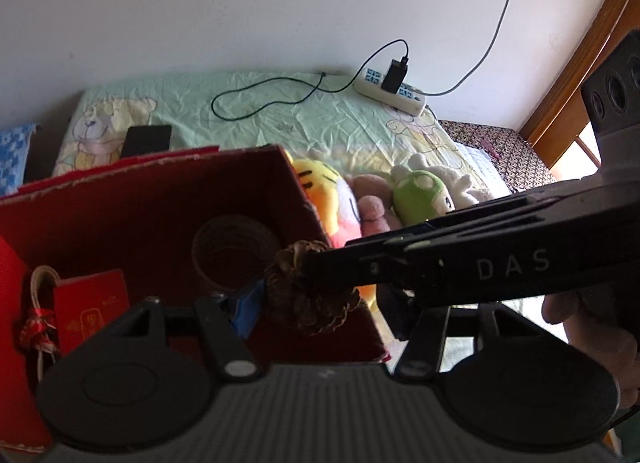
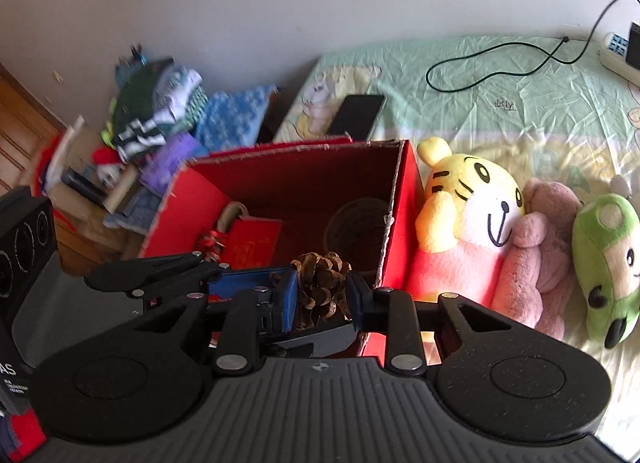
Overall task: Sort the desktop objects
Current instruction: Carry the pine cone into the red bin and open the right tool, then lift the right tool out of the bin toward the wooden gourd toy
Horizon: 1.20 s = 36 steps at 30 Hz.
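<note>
**Pine cone gripped over the red box**

R gripper (image 2: 322,297) is clamped on a brown, scaly pine cone (image 2: 320,287), blue pads (image 2: 290,295) pressing it from both sides, just above the near wall of an open red cardboard box (image 2: 408,183). In the L wrist view the same cone (image 1: 308,295) sits at centre, w/ the R gripper's black arm crossing in from 3 o'clock. L gripper (image 1: 316,315): one blue pad (image 1: 248,303) shows beside the cone, the other is hidden behind the R tool, so can't tell whether it's released or clenched.

Inside the box: a dark round container (image 2: 356,223) at approx 12 o'clock from the cone, a red booklet (image 2: 252,243) at 10 o'clock.

Outside, at 2–3 o'clock: yellow tiger plush toy (image 2: 468,215), pink plush toy (image 2: 540,255), green plush toy (image 2: 608,263), all lying on a pale green bedsheet (image 2: 500,111). A black phone (image 2: 356,117) lies beyond the box at 12 o'clock.
</note>
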Each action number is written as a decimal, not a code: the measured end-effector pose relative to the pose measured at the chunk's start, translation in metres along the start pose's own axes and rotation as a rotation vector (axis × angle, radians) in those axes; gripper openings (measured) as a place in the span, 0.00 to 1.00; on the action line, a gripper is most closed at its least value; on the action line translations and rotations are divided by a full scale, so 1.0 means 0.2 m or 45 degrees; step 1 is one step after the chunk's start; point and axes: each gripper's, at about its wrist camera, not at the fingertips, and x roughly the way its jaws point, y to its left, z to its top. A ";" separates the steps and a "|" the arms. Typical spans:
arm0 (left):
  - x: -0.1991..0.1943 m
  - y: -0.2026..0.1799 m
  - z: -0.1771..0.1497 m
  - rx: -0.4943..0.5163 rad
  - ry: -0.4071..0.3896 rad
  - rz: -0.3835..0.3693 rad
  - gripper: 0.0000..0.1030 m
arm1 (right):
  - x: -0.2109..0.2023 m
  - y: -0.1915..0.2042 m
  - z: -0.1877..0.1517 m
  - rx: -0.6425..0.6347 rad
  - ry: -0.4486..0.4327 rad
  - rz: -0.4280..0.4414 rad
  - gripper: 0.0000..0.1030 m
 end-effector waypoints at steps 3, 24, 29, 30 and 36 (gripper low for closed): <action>0.06 0.11 0.00 -0.074 0.051 -0.083 0.57 | 0.09 0.07 0.04 -0.086 0.083 -0.098 0.29; 0.34 0.33 -0.03 -0.300 0.306 -0.365 0.56 | 0.23 0.16 0.11 -0.183 0.244 -0.309 0.27; 0.33 0.34 -0.03 -0.301 0.293 -0.371 0.58 | 0.14 0.17 0.10 -0.154 0.117 -0.258 0.27; 0.32 0.35 -0.03 -0.304 0.281 -0.363 0.58 | 0.12 0.17 0.10 -0.152 0.095 -0.250 0.27; 0.22 0.40 0.00 -0.293 0.190 -0.259 0.67 | 0.05 0.14 0.08 -0.096 -0.021 -0.186 0.28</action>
